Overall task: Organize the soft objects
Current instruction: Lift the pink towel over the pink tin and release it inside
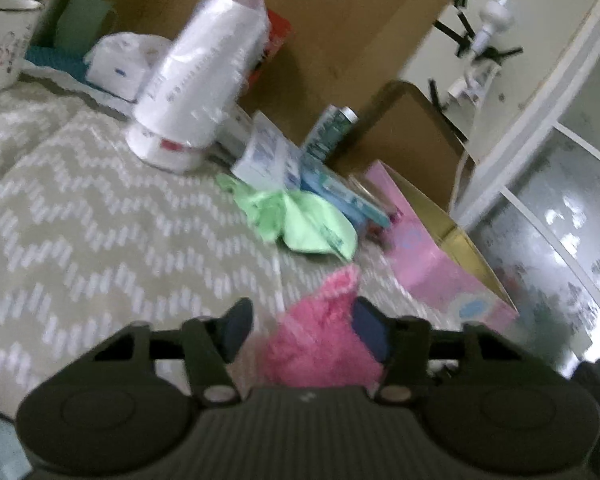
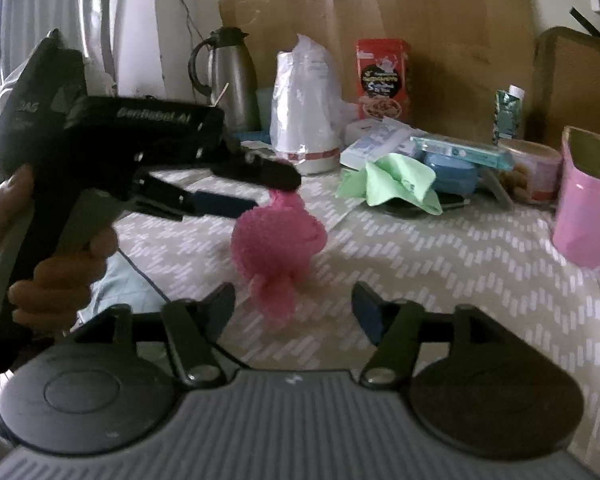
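Observation:
A fluffy pink cloth (image 1: 320,336) hangs between the fingers of my left gripper (image 1: 304,322), whose jaws stand wide open; the cloth rests against the right pad. In the right wrist view the left gripper (image 2: 268,184) is at the left, above the chevron tablecloth (image 2: 440,264), and the pink cloth (image 2: 276,240) dangles from its upper finger. My right gripper (image 2: 294,306) is open and empty, just below and in front of the cloth. A crumpled green cloth (image 1: 296,220) lies on the table further back; it also shows in the right wrist view (image 2: 396,184).
A pink box (image 2: 588,216) stands at the right. A bagged stack of white cups (image 2: 304,116), a steel jug (image 2: 232,80), a red packet (image 2: 384,80), blue packs (image 2: 456,160) and a small tin (image 2: 532,168) crowd the back against cardboard.

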Tool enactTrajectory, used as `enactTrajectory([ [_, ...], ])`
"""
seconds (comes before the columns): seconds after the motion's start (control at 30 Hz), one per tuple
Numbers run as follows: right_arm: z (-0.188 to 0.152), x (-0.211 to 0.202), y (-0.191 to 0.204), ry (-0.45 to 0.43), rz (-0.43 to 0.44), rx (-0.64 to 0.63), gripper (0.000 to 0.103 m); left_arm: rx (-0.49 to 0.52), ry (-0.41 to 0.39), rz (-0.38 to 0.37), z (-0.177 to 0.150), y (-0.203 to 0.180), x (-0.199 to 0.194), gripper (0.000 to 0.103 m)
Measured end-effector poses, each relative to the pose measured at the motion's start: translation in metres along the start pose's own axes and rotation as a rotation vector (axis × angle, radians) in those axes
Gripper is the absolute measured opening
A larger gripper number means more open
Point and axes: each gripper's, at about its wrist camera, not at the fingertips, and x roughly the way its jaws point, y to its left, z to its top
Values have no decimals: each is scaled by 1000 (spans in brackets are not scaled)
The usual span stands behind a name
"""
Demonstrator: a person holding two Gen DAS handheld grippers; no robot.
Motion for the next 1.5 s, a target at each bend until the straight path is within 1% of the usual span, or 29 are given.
enactTrajectory([
  [0.03,0,3,1,4,2,-1,69,8,8,-14,-2,-2,0,45],
  [0.1,-1,9,3,20,9,12,68,28,12,-13,-7,-8,3,44],
  [0.13,-1,11,3,16,16,14,62,44,11,-2,-8,-12,5,43],
  [0.17,-2,11,3,10,23,5,38,60,6,6,-8,-17,6,43],
  [0.23,-1,9,4,0,22,1,38,68,8,-3,-4,-25,11,43],
  [0.33,-3,-1,-4,-43,-12,13,38,92,9,-36,3,-39,22,43],
  [0.4,-3,-9,-12,-80,-45,26,38,117,14,-57,10,-55,35,43],
  [0.57,-1,-35,-43,-179,-173,56,38,198,32,-129,31,-111,80,43],
  [0.7,5,-62,-82,-260,-287,107,38,251,40,-197,47,-166,126,43],
  [0.83,10,-85,-125,-316,-411,146,38,296,59,-232,51,-217,174,44],
  [0.9,10,-92,-145,-323,-465,166,38,312,67,-225,50,-239,196,48],
  [0.93,11,-95,-155,-320,-495,173,38,316,69,-205,48,-249,207,60],
  [0.97,11,-96,-163,-316,-525,177,38,320,63,-183,46,-256,215,69],
  [1.03,12,-97,-182,-304,-592,186,40,349,41,-136,39,-267,227,72],
  [1.07,13,-96,-190,-299,-624,197,42,363,38,-123,37,-268,230,72],
  [1.1,13,-95,-201,-288,-660,215,47,373,38,-112,35,-268,232,72],
  [1.13,13,-93,-210,-266,-685,236,67,379,36,-103,32,-266,231,72],
  [1.17,13,-94,-217,-260,-703,258,82,385,32,-97,31,-261,229,72],
  [1.23,6,-102,-219,-314,-732,283,86,401,17,-80,31,-250,219,72],
  [1.33,-3,-105,-213,-356,-744,304,87,407,-15,-46,33,-219,194,72],
  [1.43,-3,-103,-200,-390,-704,301,87,396,-50,-8,33,-180,157,72],
  [1.5,3,-99,-188,-421,-681,259,83,398,-100,57,33,-149,129,74],
])
